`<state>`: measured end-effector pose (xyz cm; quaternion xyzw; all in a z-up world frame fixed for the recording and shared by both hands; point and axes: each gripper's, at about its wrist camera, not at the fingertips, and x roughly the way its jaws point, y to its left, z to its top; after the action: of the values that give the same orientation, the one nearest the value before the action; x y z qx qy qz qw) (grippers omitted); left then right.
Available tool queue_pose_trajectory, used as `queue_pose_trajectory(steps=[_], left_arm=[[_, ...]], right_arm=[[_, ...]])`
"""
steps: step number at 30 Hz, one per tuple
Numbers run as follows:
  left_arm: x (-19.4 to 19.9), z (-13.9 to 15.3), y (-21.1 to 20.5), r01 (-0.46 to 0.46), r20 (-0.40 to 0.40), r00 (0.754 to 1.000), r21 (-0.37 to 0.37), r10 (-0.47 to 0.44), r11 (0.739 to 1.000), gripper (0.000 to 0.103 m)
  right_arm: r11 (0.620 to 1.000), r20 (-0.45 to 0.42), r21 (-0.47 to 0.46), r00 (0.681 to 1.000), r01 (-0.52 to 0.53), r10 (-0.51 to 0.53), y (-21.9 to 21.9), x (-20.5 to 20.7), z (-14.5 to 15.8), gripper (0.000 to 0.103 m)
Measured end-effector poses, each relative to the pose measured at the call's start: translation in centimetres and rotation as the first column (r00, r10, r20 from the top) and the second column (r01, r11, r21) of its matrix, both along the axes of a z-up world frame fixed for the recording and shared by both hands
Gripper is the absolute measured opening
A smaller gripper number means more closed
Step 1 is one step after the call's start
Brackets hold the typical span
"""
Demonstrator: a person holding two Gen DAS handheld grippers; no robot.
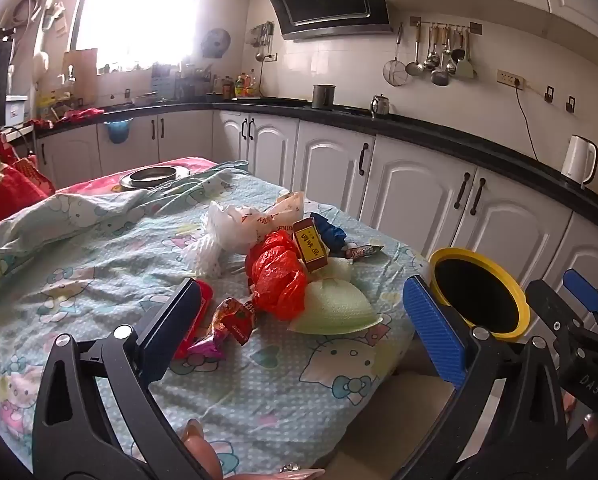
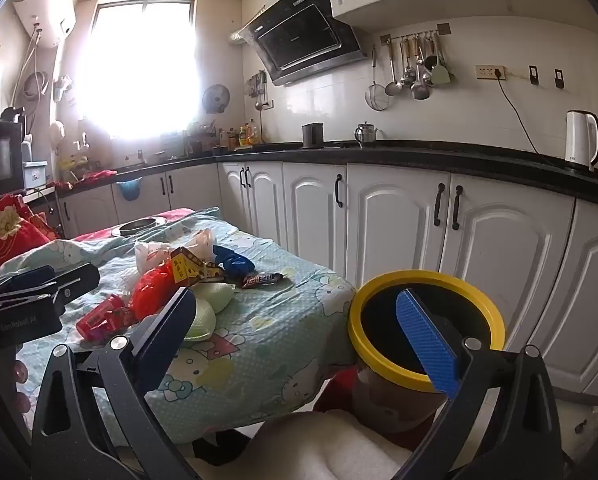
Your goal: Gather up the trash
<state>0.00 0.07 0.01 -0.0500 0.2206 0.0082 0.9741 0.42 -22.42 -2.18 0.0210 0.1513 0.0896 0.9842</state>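
On the far left of the cloth-covered table (image 1: 79, 272), a red wrapper (image 2: 99, 318) lies by the left gripper (image 1: 303, 300), whose fingers stand spread wide with nothing between them. Next to it is a crumpled red snack packet (image 1: 235, 318), then the orange plastic bag (image 1: 279, 276) heaped against a white bag (image 1: 235, 224), with a pale green foam bowl (image 1: 335, 308) in front. A brown-and-yellow carton (image 1: 311, 246) leans on the pile; its Chinese label seems to read "调味品". Behind it lie a blue wrapper (image 1: 329, 232) and a dark candy bar (image 2: 261, 279) whose print is too blurred to read. Furthest right, the right gripper (image 2: 295, 328) hangs equally spread and empty beside the yellow-rimmed bin (image 2: 427, 280), just off the table's edge.

The bags are loose and slippery, so a pinch may drag neighbours along or topple the carton; the light foam could slide off the edge and miss the bin.
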Motion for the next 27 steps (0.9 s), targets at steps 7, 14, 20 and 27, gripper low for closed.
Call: queue_pose_trajectory(steps=[7, 14, 20, 27], left_arm=[[0.01, -0.01, -0.04, -0.003, 0.001, 1.0, 0.007, 0.003, 1.0, 0.093], [-0.04, 0.03, 0.05, -0.002, 0.001, 1.0, 0.006, 0.002, 1.0, 0.093], [0.02, 0.0, 0.04, 0.0, -0.001, 1.0, 0.006, 0.0, 1.0, 0.093], [0.11, -0.06, 0.09, 0.001, 0.001, 1.0, 0.005, -0.001, 1.0, 0.093]], right_arm=[[1.0, 0.0, -0.003, 1.0, 0.0, 0.0, -0.03, 0.01, 0.04, 0.097], [1.0, -0.001, -0.001, 1.0, 0.003, -0.003, -0.07, 0.13, -0.01, 0.097], [1.0, -0.002, -0.001, 1.0, 0.003, -0.003, -0.17, 0.19, -0.02, 0.097], [1.0, -0.005, 0.0, 1.0, 0.003, -0.003, -0.29, 0.26, -0.12, 0.097]])
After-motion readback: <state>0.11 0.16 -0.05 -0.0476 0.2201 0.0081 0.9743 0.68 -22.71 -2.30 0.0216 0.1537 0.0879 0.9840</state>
